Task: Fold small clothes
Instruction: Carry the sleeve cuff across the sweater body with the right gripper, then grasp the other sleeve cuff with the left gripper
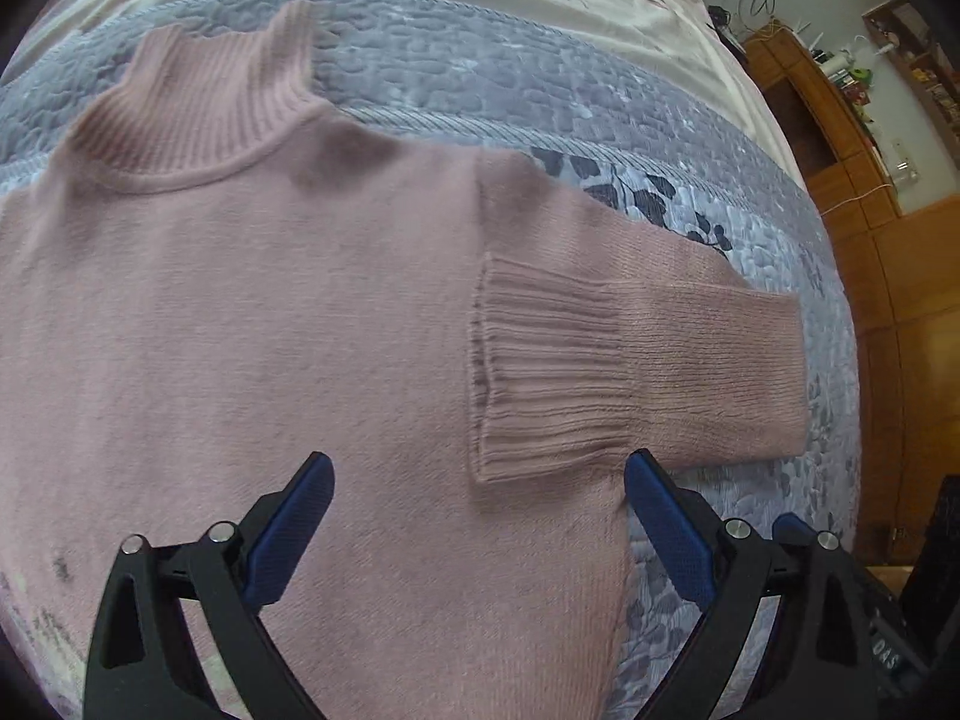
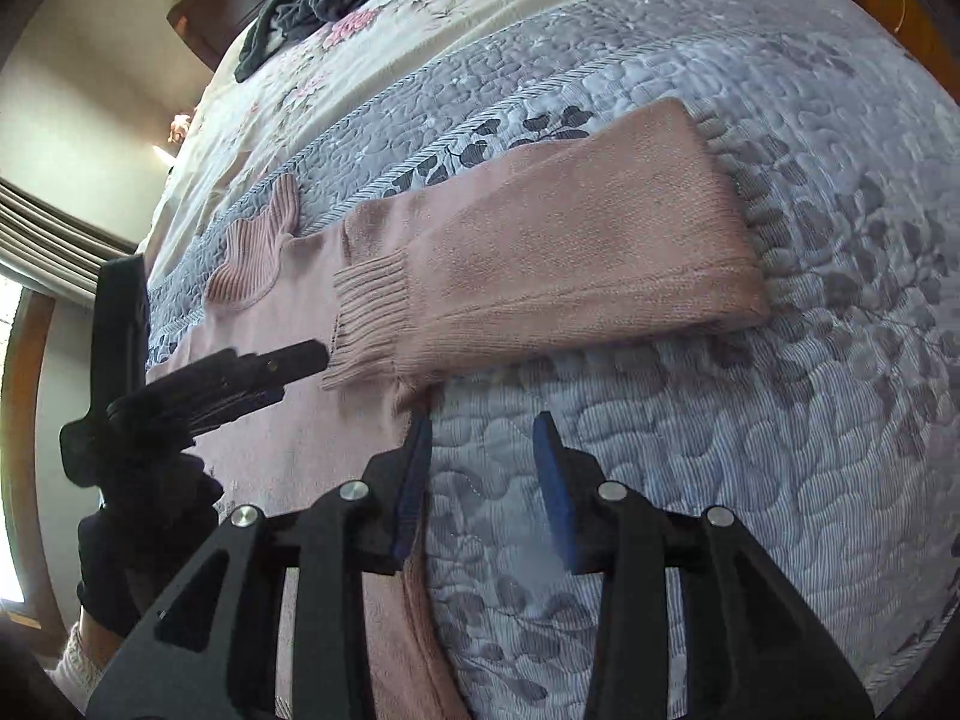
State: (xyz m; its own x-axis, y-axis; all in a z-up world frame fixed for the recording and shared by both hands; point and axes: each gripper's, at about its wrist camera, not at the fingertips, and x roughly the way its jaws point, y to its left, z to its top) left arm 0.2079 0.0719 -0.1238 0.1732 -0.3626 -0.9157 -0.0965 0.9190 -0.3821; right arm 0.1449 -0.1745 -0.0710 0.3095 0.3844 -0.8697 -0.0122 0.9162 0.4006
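1. The dusty-pink knitted sweater with a ribbed high collar (image 1: pixel 252 312) lies flat on the grey-blue quilted bedspread with a leaf print (image 2: pixel 750 510), one sleeve doubled back so its ribbed cuff (image 1: pixel 540 372) rests on the chest
2. The left gripper (image 1: pixel 477 516) hangs just above the body, jaws spread and holding nothing
3. The right gripper (image 2: pixel 483 480) hovers at the sweater's side edge, jaws apart and empty
4. Risk, as I judge it: a pinch at that edge may catch the bedspread with the knit, or take only the top layer, dragging the folded sleeve askew
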